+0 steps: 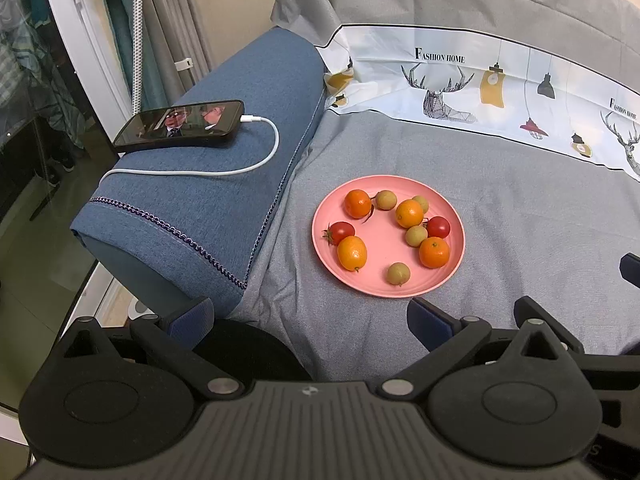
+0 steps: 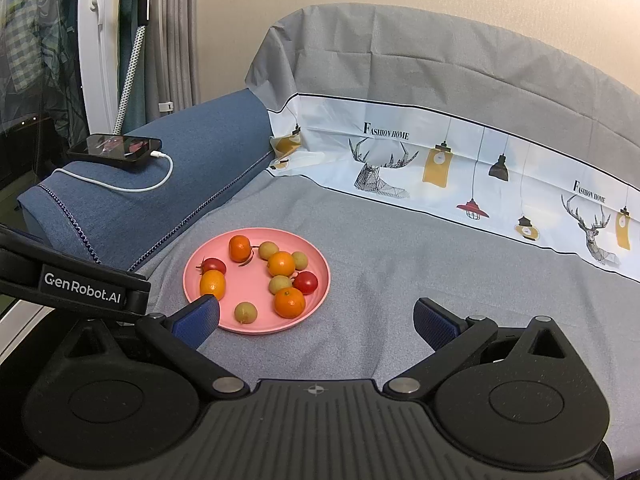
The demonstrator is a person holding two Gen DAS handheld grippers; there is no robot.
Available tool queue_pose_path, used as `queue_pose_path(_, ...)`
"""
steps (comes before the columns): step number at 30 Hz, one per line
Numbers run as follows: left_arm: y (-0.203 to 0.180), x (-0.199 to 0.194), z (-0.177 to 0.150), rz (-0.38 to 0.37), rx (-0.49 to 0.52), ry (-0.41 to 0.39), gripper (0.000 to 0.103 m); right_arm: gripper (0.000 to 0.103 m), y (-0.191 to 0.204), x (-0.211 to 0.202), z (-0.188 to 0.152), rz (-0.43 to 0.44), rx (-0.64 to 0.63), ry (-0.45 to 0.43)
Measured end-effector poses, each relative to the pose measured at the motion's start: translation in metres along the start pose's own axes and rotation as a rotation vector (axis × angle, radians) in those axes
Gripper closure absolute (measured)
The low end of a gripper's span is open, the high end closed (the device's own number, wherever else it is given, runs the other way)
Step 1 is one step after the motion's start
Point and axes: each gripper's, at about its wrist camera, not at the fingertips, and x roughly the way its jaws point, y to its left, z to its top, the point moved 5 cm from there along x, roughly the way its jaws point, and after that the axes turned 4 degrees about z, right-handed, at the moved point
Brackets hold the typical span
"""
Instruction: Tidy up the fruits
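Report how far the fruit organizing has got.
Nothing looks done: oranges, two tomatoes and pale green fruits lie mixed on the pink plate. In hand: nothing; left gripper and right gripper are both open and empty short of the plate. All sorting remains.

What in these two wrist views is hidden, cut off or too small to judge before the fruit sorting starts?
- Left wrist view: the right gripper is cut by the right edge; only a dark tip shows.
- Right wrist view: the right gripper's own finger covers the near rim of the pink plate.
- Both views: the picture on the phone is too small to read.
- Both views: the small yellow-green fruit cannot be identified.
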Motion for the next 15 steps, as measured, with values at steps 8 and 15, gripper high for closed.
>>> queue_pose_path(8, -0.0001, 0.0005, 0.0000, 0.001, 0.001, 0.001, 0.000, 0.001, -0.0001, -0.0001, 0.0000, 0.000, 0.000, 0.001)
queue_pose_path(15, 0.0002, 0.0024, -0.0007, 0.004, 0.004, 0.000, 0.000, 0.001, -0.0005, 0.0001, -0.0001, 0.000, 0.001, 0.001)
